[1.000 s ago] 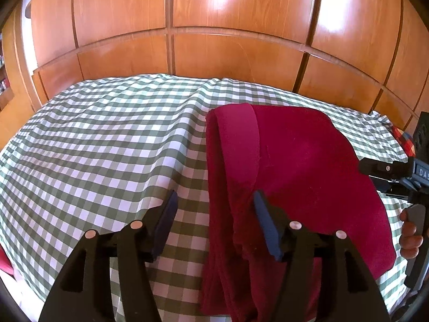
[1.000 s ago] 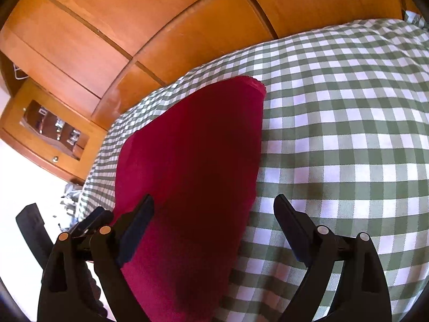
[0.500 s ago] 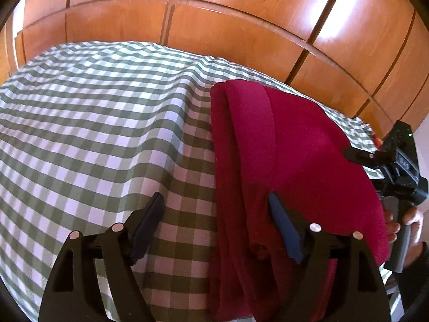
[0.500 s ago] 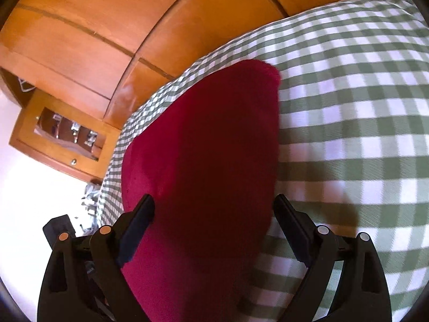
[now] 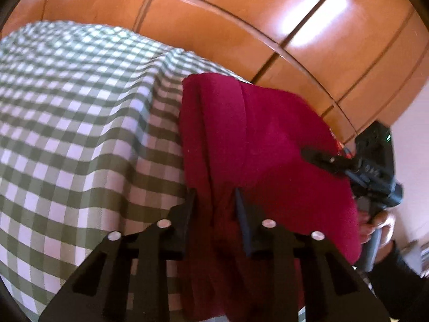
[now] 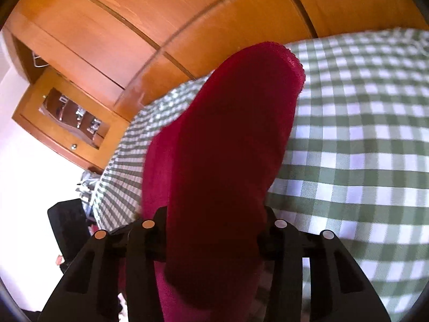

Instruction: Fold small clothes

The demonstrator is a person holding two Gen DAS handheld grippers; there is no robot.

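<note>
A dark red garment (image 5: 268, 139) lies folded lengthwise on the green-and-white checked cloth (image 5: 80, 123). My left gripper (image 5: 215, 204) is at the garment's near left edge, its jaws closing with the bunched folds pinched between them. In the right wrist view the red garment (image 6: 228, 134) swells up between the two fingers of my right gripper (image 6: 214, 214) and hides its fingertips; those jaws are closing on it too. The left wrist view shows the right gripper (image 5: 319, 158) over the garment's right edge, held by a hand (image 5: 380, 222).
Glossy wooden panels (image 5: 241, 21) rise right behind the checked cloth. A wooden cabinet with a glass niche (image 6: 72, 126) stands at the far left of the right wrist view. Checked cloth (image 6: 362, 134) spreads to the right of the garment.
Both grippers stood open over the garment earlier; now each has narrowed on its edge of the red cloth. The right gripper has moved in, and the cloth bulges up between its fingers.
</note>
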